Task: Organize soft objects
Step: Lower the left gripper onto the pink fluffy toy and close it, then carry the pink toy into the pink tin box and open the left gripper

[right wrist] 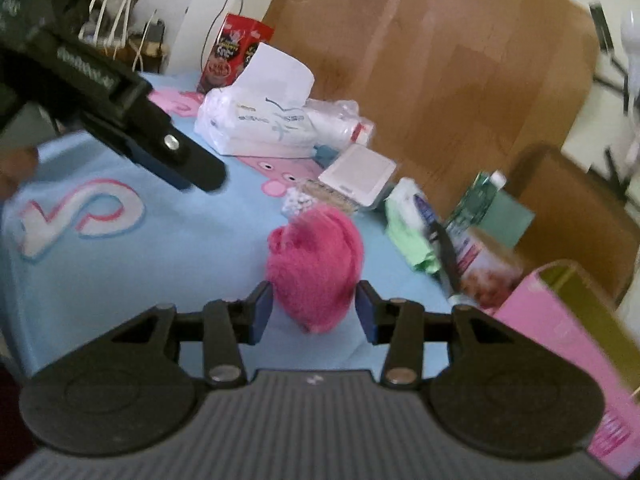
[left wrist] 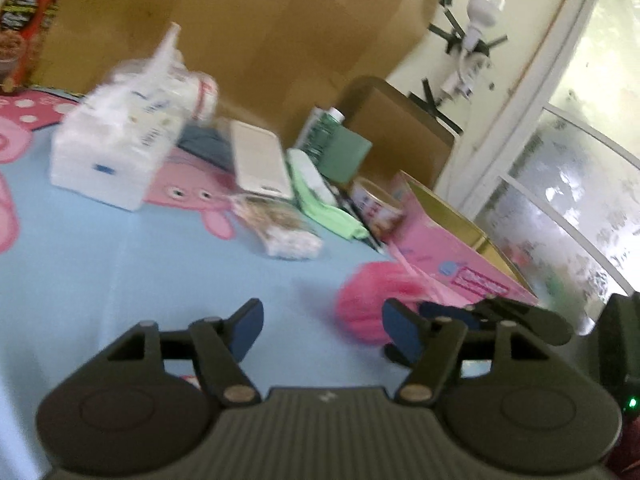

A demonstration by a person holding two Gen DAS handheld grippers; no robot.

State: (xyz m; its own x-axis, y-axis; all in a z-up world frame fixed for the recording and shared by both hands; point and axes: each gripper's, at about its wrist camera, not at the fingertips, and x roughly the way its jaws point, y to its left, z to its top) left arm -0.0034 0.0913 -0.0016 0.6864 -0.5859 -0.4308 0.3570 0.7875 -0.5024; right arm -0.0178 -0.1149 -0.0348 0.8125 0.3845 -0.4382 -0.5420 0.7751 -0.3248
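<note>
Pouf (right wrist: 316, 268), pink and fluffy, sits on the blue cloth (right wrist: 160, 248) between the right hand-held gripper's (right wrist: 316, 312) 2 partly open pads, seemingly untouched. Left hand-held gripper (left wrist: 320, 332) stands open, empty. Beside them, an open pink box (right wrist: 560, 320) shows only its yellow inside.

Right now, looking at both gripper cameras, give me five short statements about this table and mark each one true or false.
1. The pink fluffy ball lies between the right gripper's fingers. True.
2. The left gripper holds the tissue pack. False: its jaws are open and empty.
3. The tablecloth is light blue. True.
4. The pink box is closed. False: its top is open.
5. The cereal box lies flat. False: it stands upright.
</note>
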